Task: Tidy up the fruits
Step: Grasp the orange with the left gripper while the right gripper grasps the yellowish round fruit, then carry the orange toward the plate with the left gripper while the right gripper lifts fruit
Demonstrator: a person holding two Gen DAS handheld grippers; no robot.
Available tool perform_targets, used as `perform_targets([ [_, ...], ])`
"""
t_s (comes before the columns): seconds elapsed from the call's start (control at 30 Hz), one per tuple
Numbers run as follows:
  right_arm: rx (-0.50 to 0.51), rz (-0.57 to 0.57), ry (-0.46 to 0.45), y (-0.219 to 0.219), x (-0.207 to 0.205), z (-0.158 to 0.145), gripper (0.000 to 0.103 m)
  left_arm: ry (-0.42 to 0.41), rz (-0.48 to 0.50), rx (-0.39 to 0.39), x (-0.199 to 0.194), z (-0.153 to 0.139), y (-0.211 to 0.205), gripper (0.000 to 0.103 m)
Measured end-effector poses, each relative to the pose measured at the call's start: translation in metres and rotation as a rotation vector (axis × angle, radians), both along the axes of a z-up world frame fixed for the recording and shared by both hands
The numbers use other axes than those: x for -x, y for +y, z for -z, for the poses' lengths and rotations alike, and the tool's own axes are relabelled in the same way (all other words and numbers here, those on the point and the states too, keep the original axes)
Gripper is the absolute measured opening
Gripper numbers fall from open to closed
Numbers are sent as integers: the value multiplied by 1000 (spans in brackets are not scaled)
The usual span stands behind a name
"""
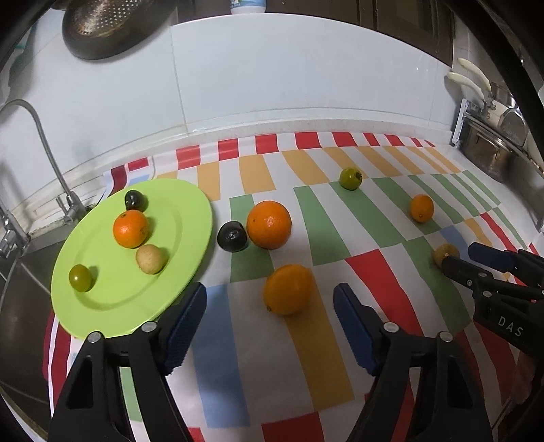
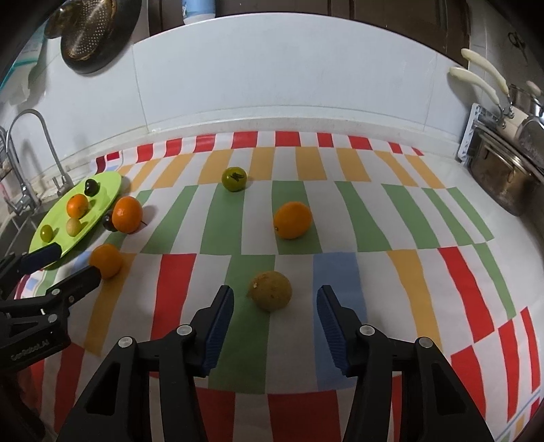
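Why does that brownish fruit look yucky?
The brownish fruit between the right gripper's open fingers has a rough, speckled skin, unlike the smooth oranges. It may be bruised or old. Nothing is spilled, and the plate sits flat.

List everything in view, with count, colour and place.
plate: 1, lime green, left end of the cloth by the sink
fruits on plate: 4; dark, orange, tan, green
fruits on cloth: 6; large orange and dark fruit touching beside the plate, orange ahead of the left gripper, green one near the back, orange mid-cloth, yellow-brown one ahead of the right gripper
cloth: 1, white with red, orange, green, blue blocks, on the counter
faucet: 1, metal, far left
colander: 1, dark, on the wall
pot: 1, steel, far right
left gripper: open, empty
right gripper: open, empty
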State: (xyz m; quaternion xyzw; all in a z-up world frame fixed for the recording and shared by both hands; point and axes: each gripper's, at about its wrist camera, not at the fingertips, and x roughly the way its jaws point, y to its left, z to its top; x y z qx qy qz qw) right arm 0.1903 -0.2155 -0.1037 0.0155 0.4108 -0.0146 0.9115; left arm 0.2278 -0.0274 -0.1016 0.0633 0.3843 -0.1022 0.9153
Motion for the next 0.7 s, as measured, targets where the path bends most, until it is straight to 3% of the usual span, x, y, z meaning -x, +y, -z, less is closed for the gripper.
perform_targets([
  [0.3, -4, -6, 37, 0, -11, 8, 36, 29, 31, -2, -14, 11, -9, 54],
  [0.47, 8, -15, 43, 2, -13, 9, 30, 56, 53, 14, -19, 15, -11, 35],
  [0.7, 5, -30, 23, 6, -10, 3, 30, 41, 74, 19, -13, 12, -13, 34],
])
